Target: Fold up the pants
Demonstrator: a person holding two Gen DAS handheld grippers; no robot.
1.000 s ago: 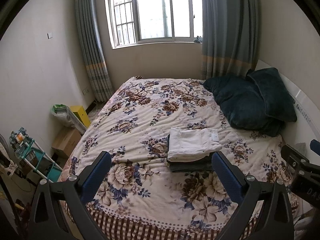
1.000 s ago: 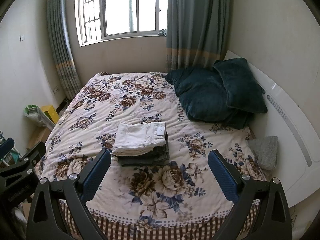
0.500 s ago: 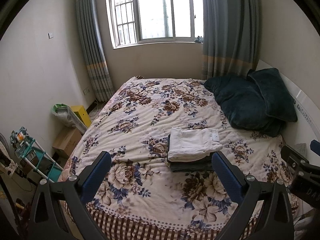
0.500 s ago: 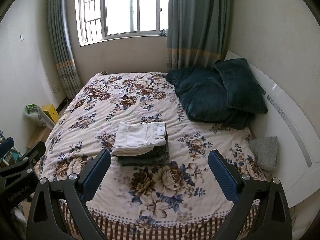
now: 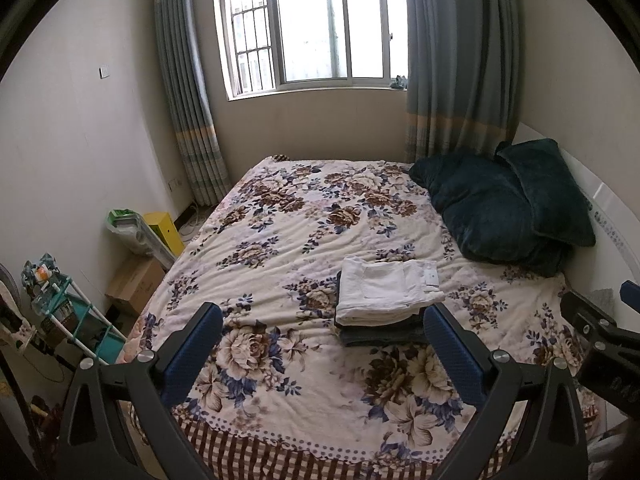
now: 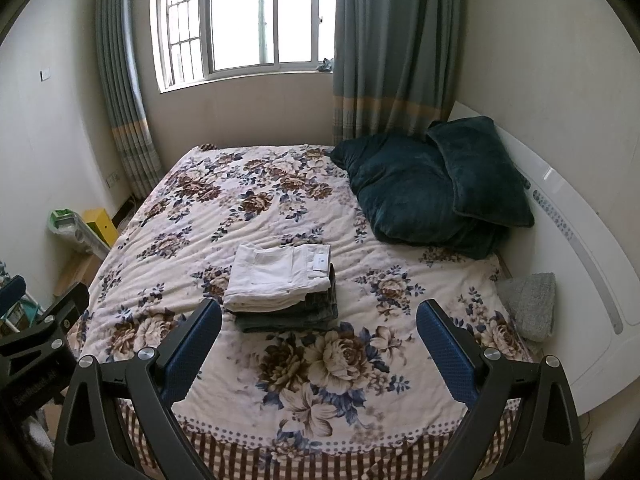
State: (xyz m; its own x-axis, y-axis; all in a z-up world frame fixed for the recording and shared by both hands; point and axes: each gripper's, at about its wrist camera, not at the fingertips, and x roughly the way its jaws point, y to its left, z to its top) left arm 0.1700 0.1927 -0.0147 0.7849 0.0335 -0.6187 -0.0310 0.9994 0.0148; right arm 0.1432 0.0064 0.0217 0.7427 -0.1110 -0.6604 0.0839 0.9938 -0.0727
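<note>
Inspector: What did the nearest ground show?

Assessor: The left gripper [image 5: 322, 344] was held above the foot of the bed, its blue-padded fingers [image 5: 192, 354] spread wide apart with nothing between them. The right gripper [image 6: 318, 340] was in the same condition: fingers well apart, gripping nothing. Each appeared at the edge of the other's view.

Inspector: And the garments?

Assessor: Beyond both grippers, folded white pants [image 5: 386, 292] lay squarely on top of folded dark pants [image 5: 380, 336], one stack on the floral bedspread [image 5: 280, 240], clear of both tools. A small white tag [image 6: 321, 261] showed on the upper pair's waistband end.

Inspector: Further back?

Assessor: Two dark green pillows [image 6: 432, 192] were piled against the white headboard [image 6: 580, 248], with a grey cloth [image 6: 530, 306] wedged beside it. To the left of the bed stood a cardboard box [image 5: 134, 284], a yellow box [image 5: 164, 230] and a teal rack [image 5: 72, 320]. A barred window [image 5: 312, 28] with grey-blue curtains [image 5: 456, 60] closed the far wall.
</note>
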